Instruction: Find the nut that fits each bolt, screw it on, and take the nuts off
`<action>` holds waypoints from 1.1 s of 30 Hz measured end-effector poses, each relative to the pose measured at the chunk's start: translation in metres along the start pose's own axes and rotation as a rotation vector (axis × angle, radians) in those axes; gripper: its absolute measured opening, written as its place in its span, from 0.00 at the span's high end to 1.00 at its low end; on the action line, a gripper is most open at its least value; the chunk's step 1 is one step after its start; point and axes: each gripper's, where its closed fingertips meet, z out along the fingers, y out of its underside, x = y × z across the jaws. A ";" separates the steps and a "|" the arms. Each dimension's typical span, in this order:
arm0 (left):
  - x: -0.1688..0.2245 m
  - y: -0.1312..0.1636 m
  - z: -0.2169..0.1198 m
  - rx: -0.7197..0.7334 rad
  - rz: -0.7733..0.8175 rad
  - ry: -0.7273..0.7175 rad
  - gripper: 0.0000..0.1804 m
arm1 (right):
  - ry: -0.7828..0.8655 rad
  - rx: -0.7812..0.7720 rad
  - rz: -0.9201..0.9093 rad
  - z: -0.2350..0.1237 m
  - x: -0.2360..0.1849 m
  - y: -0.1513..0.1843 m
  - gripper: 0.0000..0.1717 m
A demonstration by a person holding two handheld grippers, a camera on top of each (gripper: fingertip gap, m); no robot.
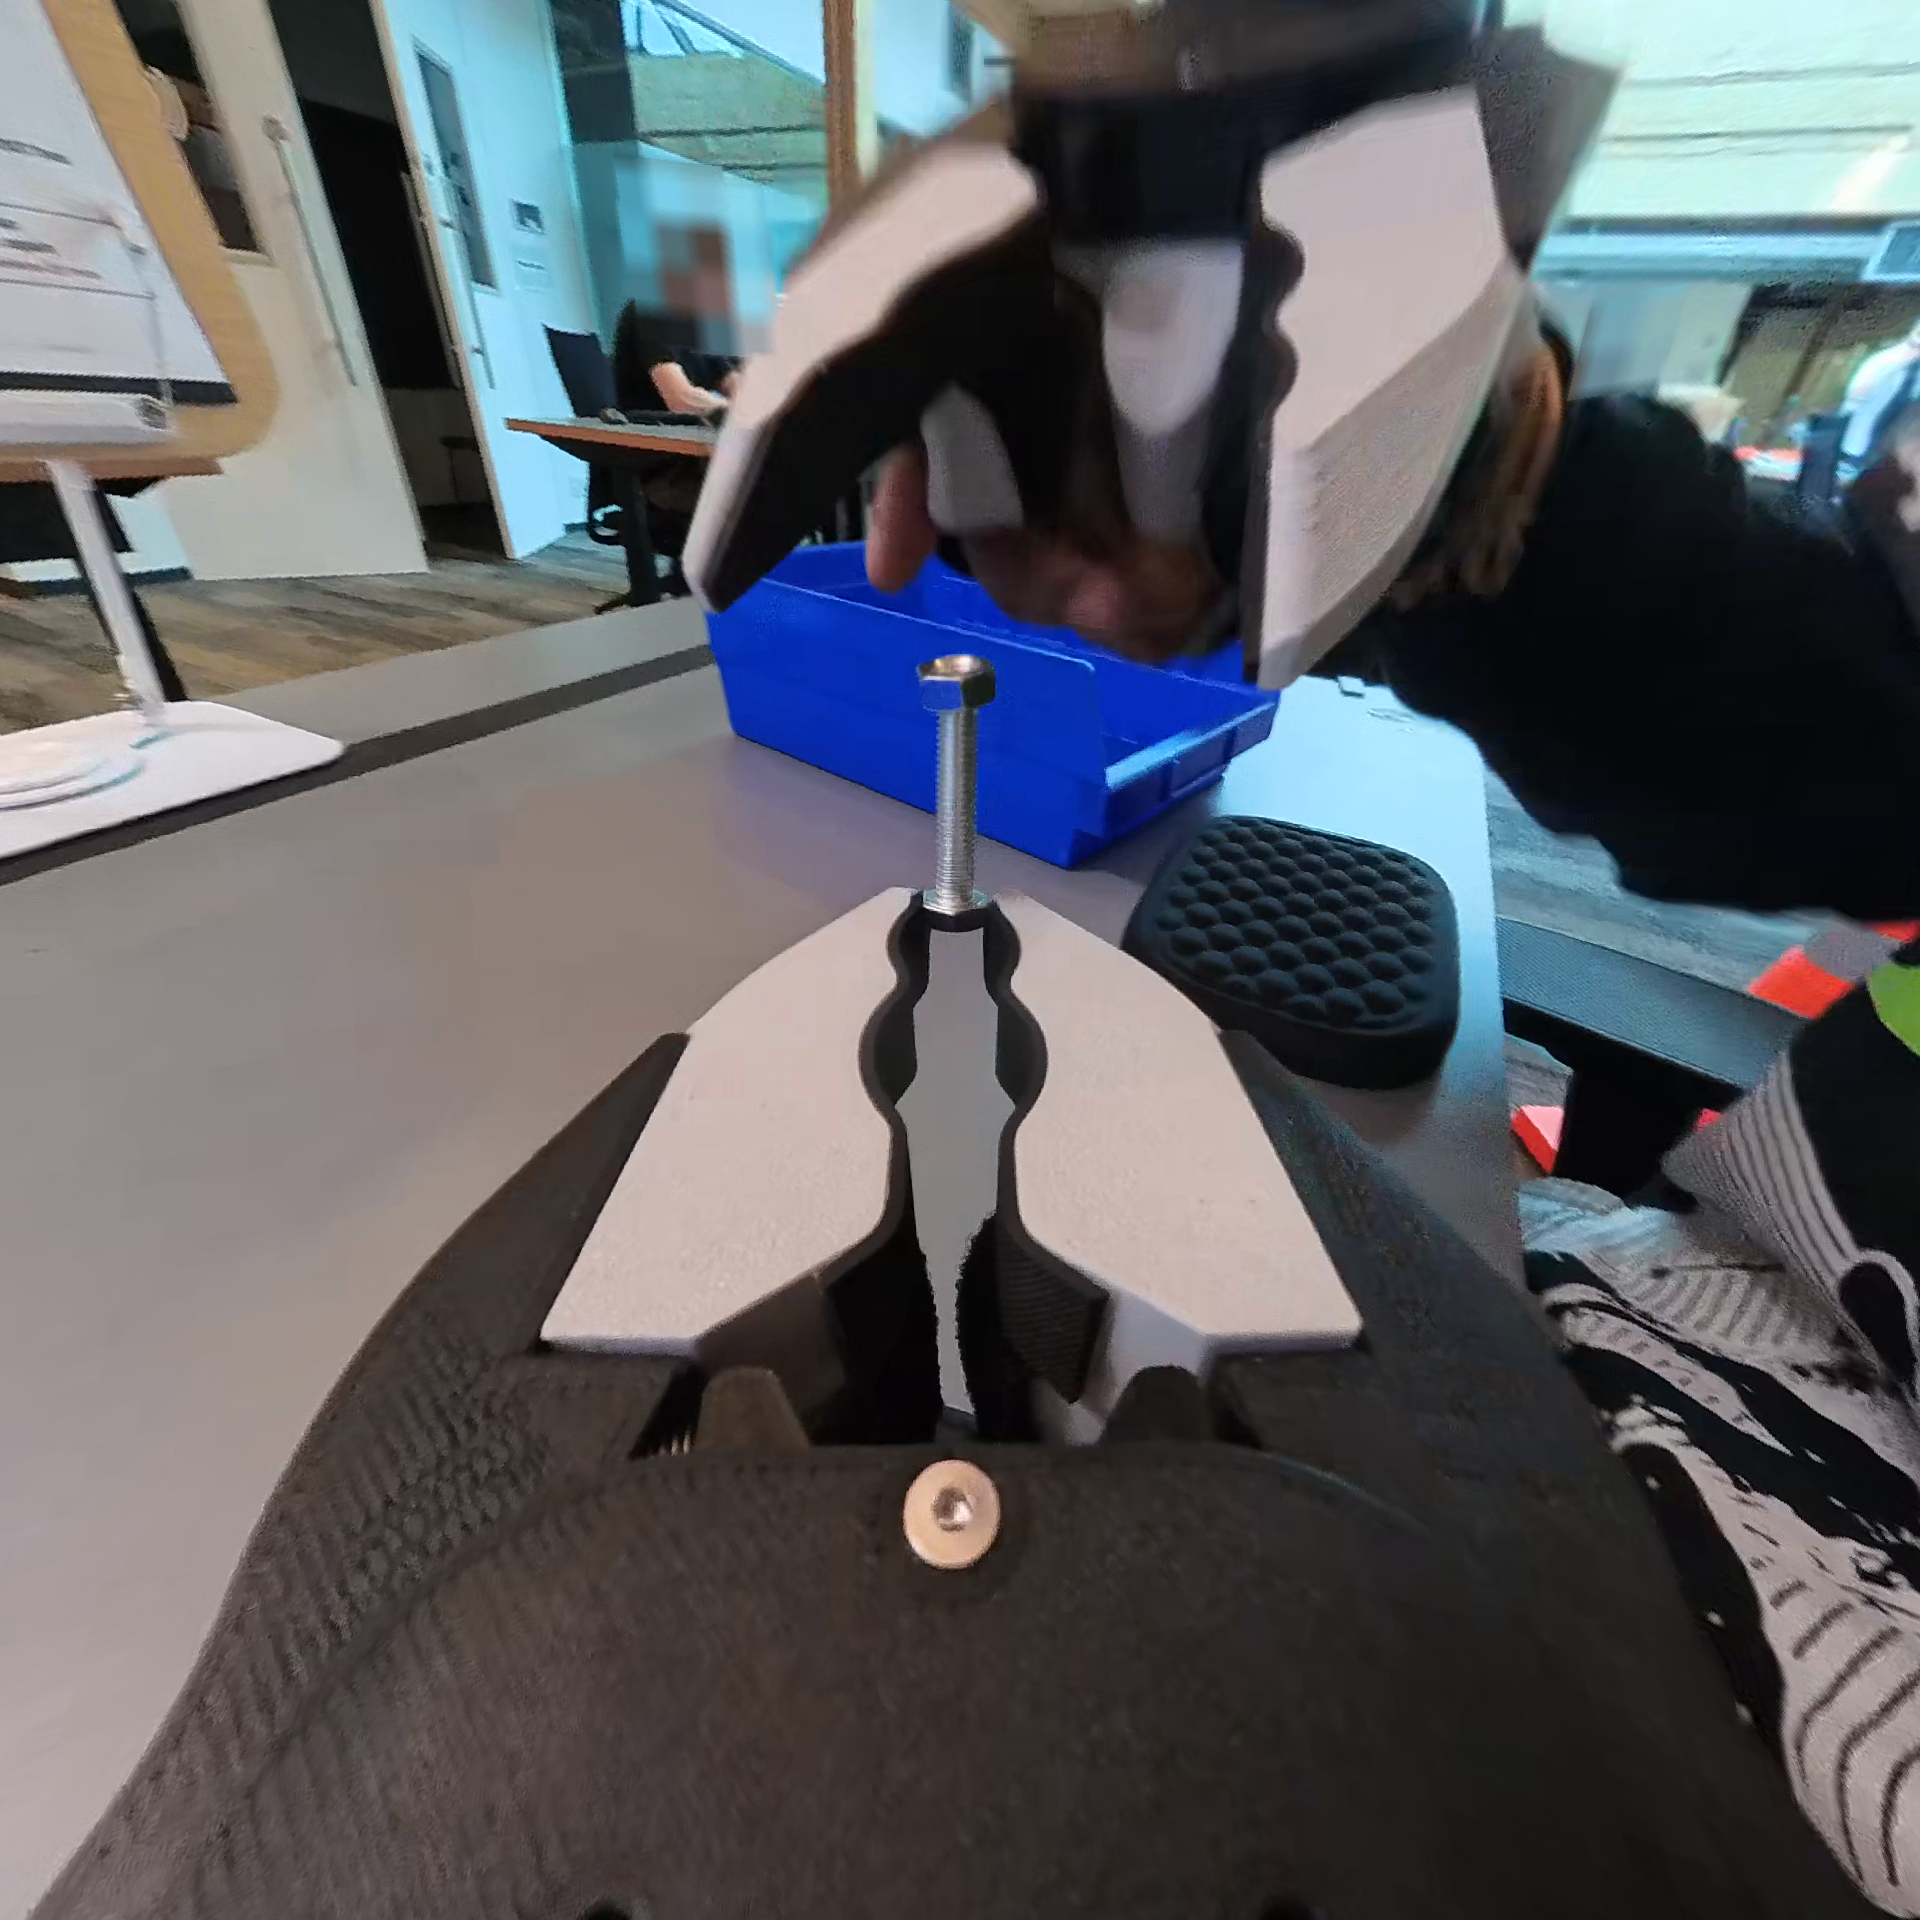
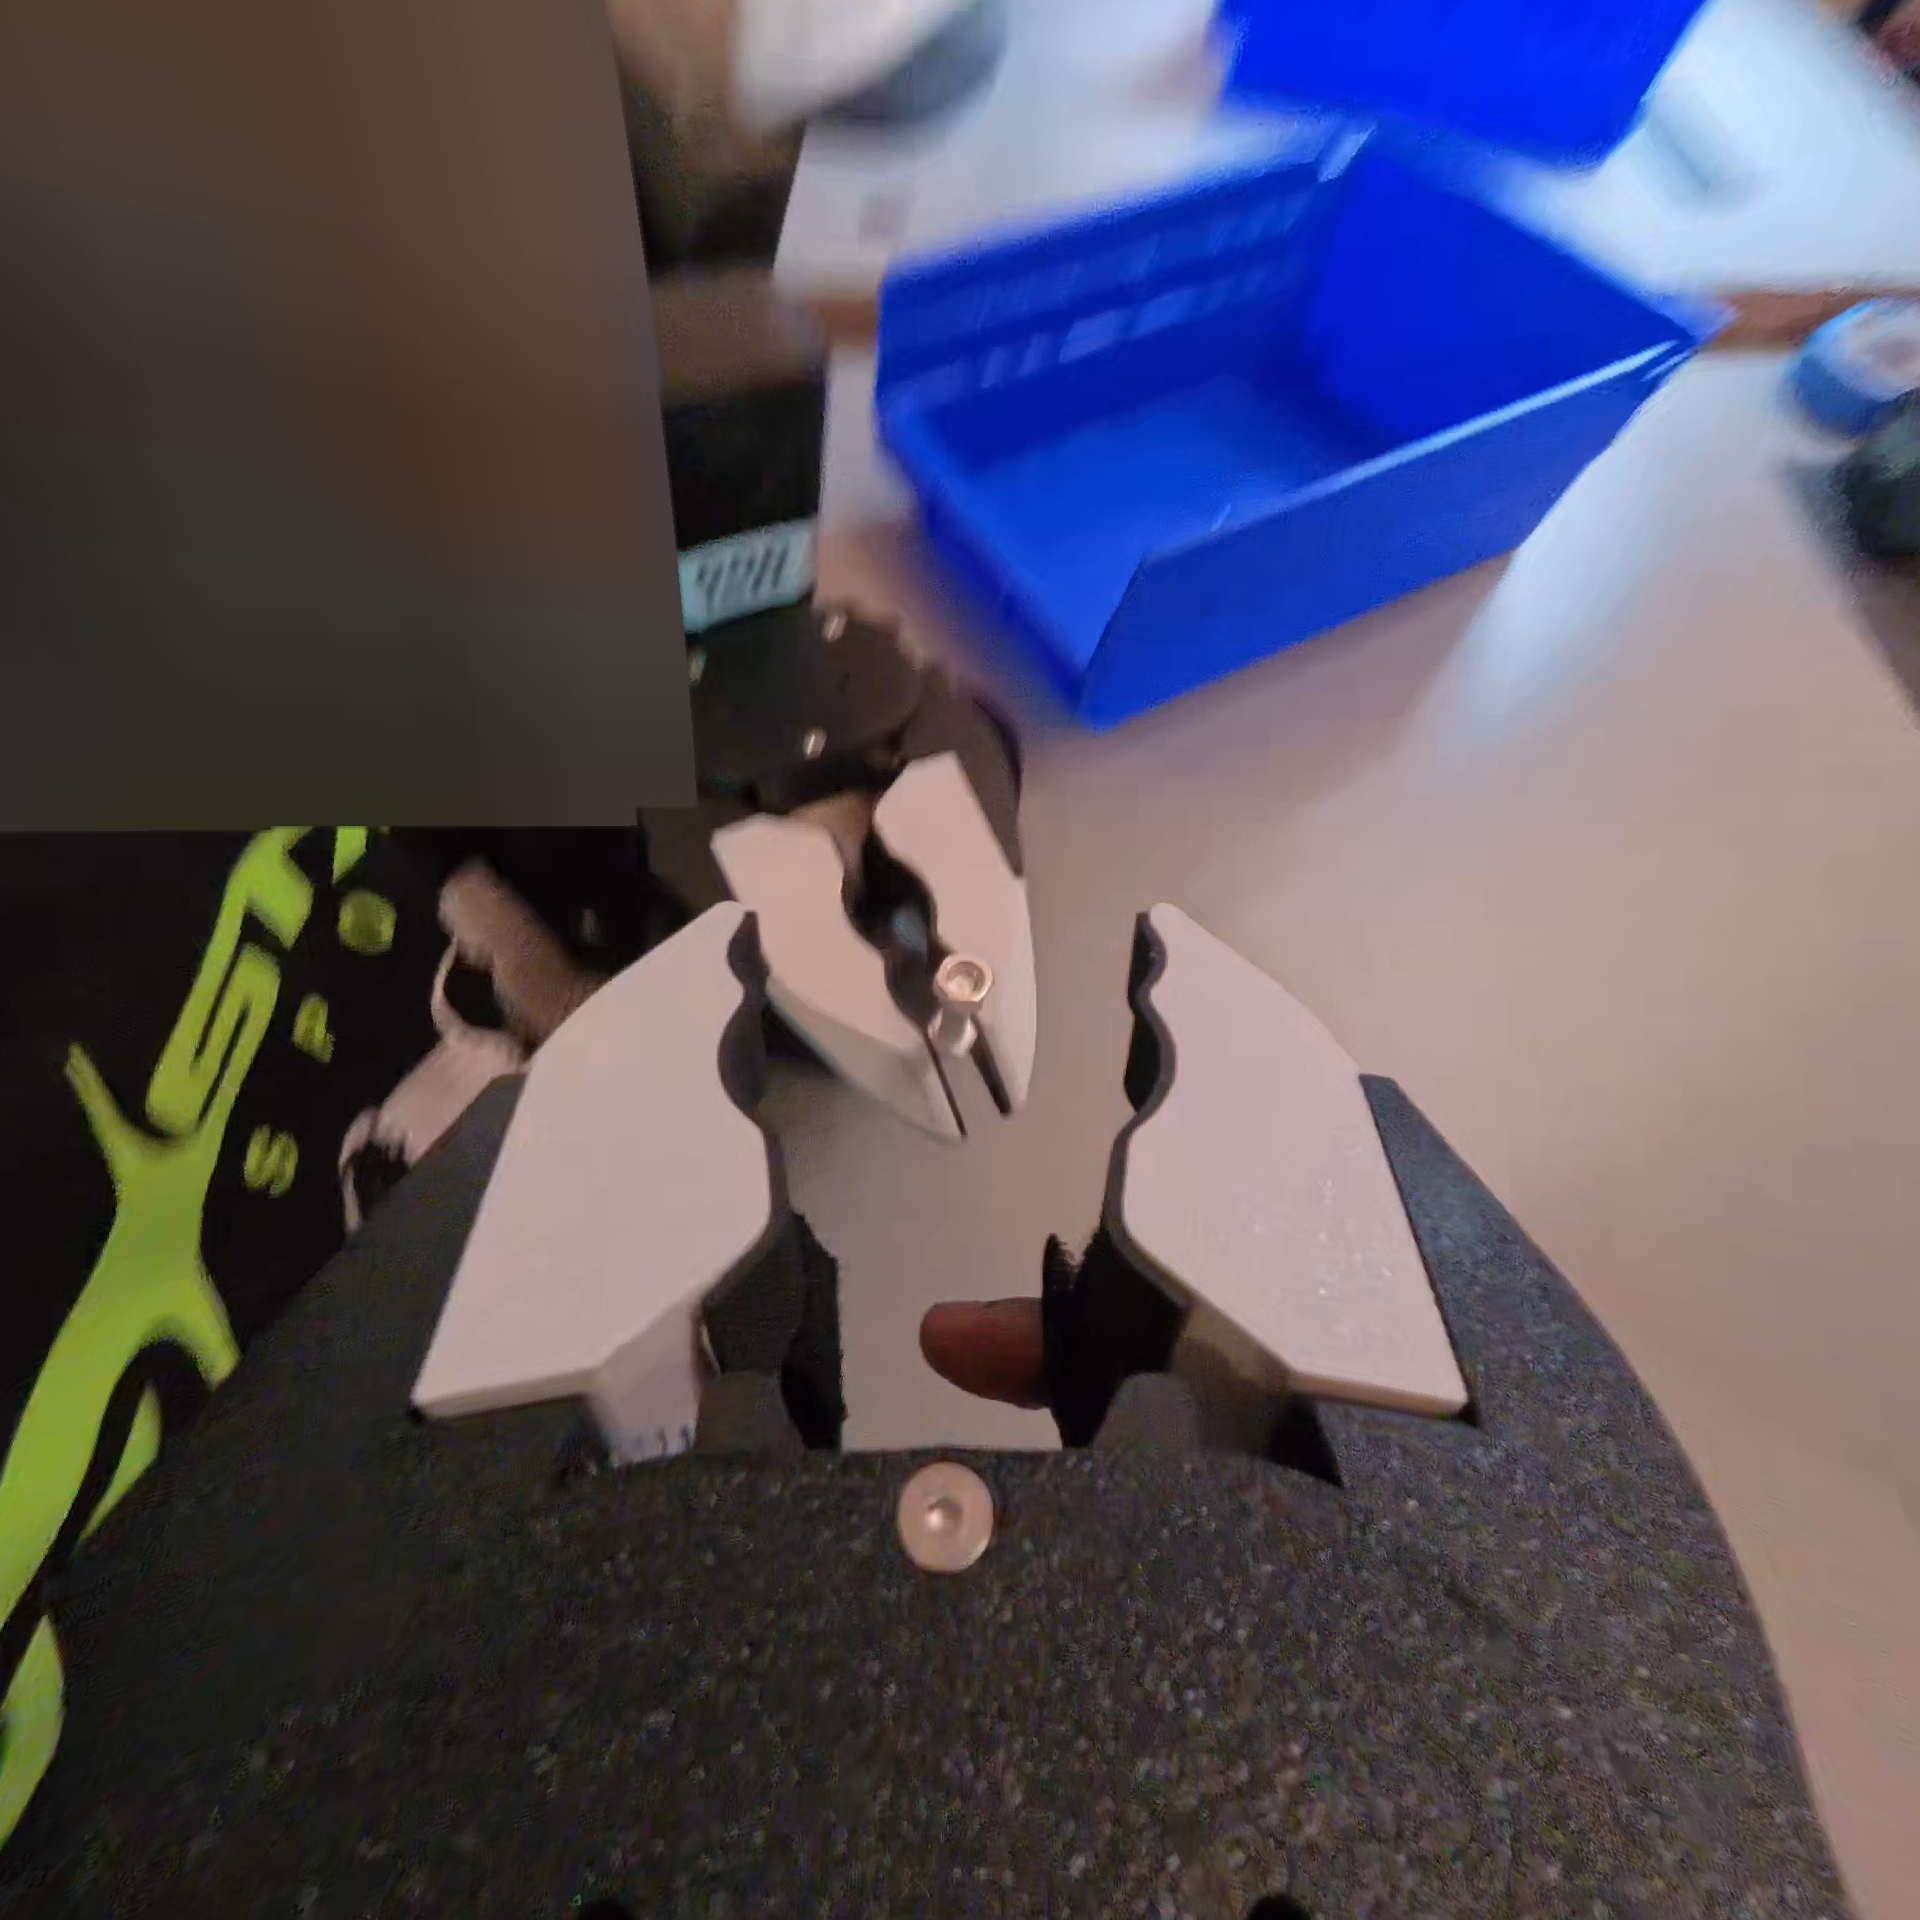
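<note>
Zinc-bright steel hex bolt (image 1: 957, 790), upright, head uppermost, just in front of the blue bin (image 1: 997, 727). Nut (image 1: 954, 902) on the lower thread, pinched between the fingertips of the left claw (image 1: 954, 914), nearly closed. Right claw (image 2: 940, 997) spread wide, empty, hovering above the bolt head. Likely light, rigid, slippery on the thread; best gripped across the flats of the hex head. Thread end below the nut hidden by the claw tips. Bin contents out of sight behind its wall; right view motion-blurred.
</note>
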 end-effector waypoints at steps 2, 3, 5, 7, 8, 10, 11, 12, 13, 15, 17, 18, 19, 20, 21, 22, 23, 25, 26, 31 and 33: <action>-0.005 -0.001 0.001 0.003 -0.005 -0.023 0.94 | 0.067 0.216 0.071 0.004 0.004 -0.002 0.56; -0.008 0.000 0.001 -0.002 -0.005 -0.039 0.94 | 0.097 0.296 0.086 0.006 0.004 0.000 0.55; -0.011 0.002 0.002 -0.012 -0.010 -0.054 0.94 | 0.153 0.396 0.088 0.008 0.004 0.001 0.55; -0.012 0.002 0.002 -0.013 -0.013 -0.060 0.94 | 0.178 0.447 0.083 0.009 0.004 0.000 0.57; -0.012 0.002 0.002 -0.016 -0.014 -0.061 0.94 | 0.176 0.459 0.087 0.009 0.003 -0.001 0.59; -0.013 0.003 0.002 -0.022 -0.020 -0.068 0.94 | 0.155 0.460 0.101 0.011 0.002 -0.001 0.59; -0.014 0.004 0.003 -0.024 -0.023 -0.073 0.94 | 0.150 0.452 0.103 0.012 0.002 0.000 0.59; -0.015 0.004 0.003 -0.025 -0.026 -0.080 0.94 | 0.152 0.446 0.103 0.013 0.002 0.001 0.60; -0.017 0.004 0.002 -0.024 -0.030 -0.090 0.94 | 0.156 0.445 0.101 0.012 0.002 0.001 0.60; -0.019 0.004 0.002 -0.025 -0.036 -0.103 0.94 | 0.163 0.452 0.097 0.011 0.002 0.001 0.60; -0.019 0.005 0.003 -0.029 -0.040 -0.104 0.94 | 0.167 0.452 0.097 0.011 0.002 0.002 0.61; -0.020 0.005 0.003 -0.029 -0.041 -0.104 0.94 | 0.168 0.452 0.096 0.011 0.002 0.002 0.61; -0.020 0.005 0.003 -0.029 -0.042 -0.103 0.95 | 0.167 0.454 0.096 0.011 0.002 0.003 0.61; -0.020 0.005 0.003 -0.028 -0.044 -0.105 0.95 | 0.167 0.455 0.097 0.011 0.002 0.003 0.61; -0.021 0.005 0.002 -0.027 -0.046 -0.108 0.94 | 0.166 0.456 0.099 0.011 0.002 0.003 0.61; -0.021 0.005 0.002 -0.028 -0.047 -0.110 0.94 | 0.164 0.457 0.100 0.010 0.001 0.002 0.62; -0.021 0.005 0.002 -0.028 -0.048 -0.110 0.94 | 0.164 0.458 0.099 0.010 0.001 0.002 0.62; -0.021 0.005 0.003 -0.029 -0.049 -0.111 0.94 | 0.169 0.458 0.095 0.009 0.001 0.002 0.63; -0.022 0.005 0.002 -0.029 -0.050 -0.113 0.94 | 0.170 0.458 0.094 0.009 0.001 0.002 0.63; -0.022 0.006 0.002 -0.029 -0.054 -0.113 0.94 | 0.174 0.456 0.096 0.007 0.001 0.004 0.63; -0.022 0.006 0.002 -0.029 -0.055 -0.114 0.94 | 0.178 0.457 0.096 0.006 0.001 0.004 0.63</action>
